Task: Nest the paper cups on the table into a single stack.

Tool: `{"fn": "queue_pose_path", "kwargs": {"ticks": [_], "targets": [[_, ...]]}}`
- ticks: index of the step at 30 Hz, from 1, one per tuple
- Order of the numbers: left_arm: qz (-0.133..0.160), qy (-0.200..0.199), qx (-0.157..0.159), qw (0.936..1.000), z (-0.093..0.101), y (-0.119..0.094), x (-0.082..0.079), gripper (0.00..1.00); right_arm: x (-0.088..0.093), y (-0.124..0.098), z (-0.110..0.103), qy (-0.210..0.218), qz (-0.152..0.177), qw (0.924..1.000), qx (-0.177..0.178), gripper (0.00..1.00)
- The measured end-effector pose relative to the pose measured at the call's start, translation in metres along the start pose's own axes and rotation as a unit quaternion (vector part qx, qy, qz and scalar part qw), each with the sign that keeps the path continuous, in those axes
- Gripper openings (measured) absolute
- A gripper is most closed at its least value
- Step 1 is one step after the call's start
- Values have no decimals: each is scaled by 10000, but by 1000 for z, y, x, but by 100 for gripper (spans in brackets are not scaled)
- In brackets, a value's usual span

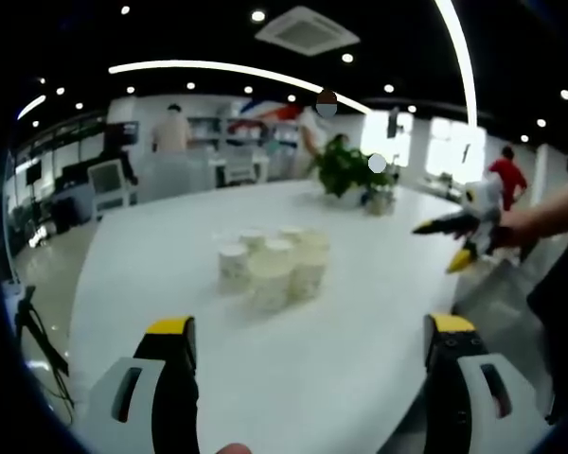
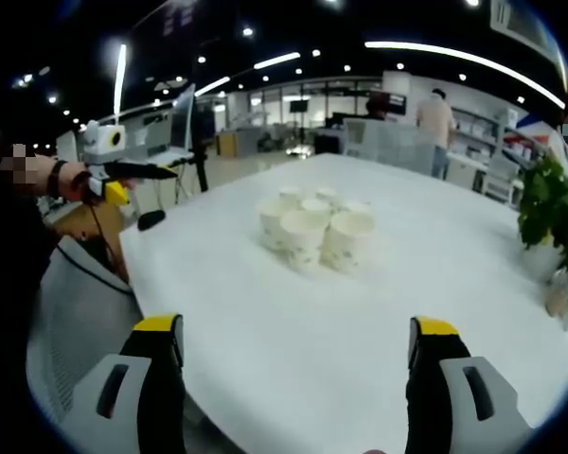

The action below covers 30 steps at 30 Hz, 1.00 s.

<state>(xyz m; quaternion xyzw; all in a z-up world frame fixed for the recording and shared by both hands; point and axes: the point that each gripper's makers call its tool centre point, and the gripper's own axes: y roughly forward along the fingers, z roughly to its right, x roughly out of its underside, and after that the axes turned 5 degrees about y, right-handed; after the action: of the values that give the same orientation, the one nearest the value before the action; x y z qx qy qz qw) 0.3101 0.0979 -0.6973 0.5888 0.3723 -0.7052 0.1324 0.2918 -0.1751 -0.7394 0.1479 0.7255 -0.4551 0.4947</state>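
I am looking at the paper cups, which are sitting upright in a tight cluster on the white table, some touching their neighbours, none yet nested that I can make out. In the right gripper view the same paper cups are showing as several separate mouths, open side up, and I cannot count them with certainty because the far ones are hiding behind the near ones. Taking that cluster as my landmark: the left gripper is hanging well short of it, jaws spread wide and grasping nothing; the right gripper is likewise hanging well apart from it on another side, jaws wide and unloaded. Beyond the cluster, a potted plant is standing near the table's far edge, and people are moving in the office further back.

I am judging that the task is only starting, with a first cup yet to be picked. The risk I am seeing comes from the crowding: a jaw coming down between touching cups is likely to shove a neighbour over or catch two rims at once. These cups look thin, so a hard squeeze could crush a wall and stop it seating in the next one. A tilted cup lowered into another may jam at the rim, and both grippers converging on one cluster could knock each other
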Motion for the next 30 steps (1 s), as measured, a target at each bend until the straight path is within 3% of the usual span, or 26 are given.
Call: {"fn": "queue_pose_path", "kwargs": {"ticks": [30], "targets": [[-79,42,23,10000,3,-1,4,99,3,1,-2,20,-24,10000,-22,96]]}}
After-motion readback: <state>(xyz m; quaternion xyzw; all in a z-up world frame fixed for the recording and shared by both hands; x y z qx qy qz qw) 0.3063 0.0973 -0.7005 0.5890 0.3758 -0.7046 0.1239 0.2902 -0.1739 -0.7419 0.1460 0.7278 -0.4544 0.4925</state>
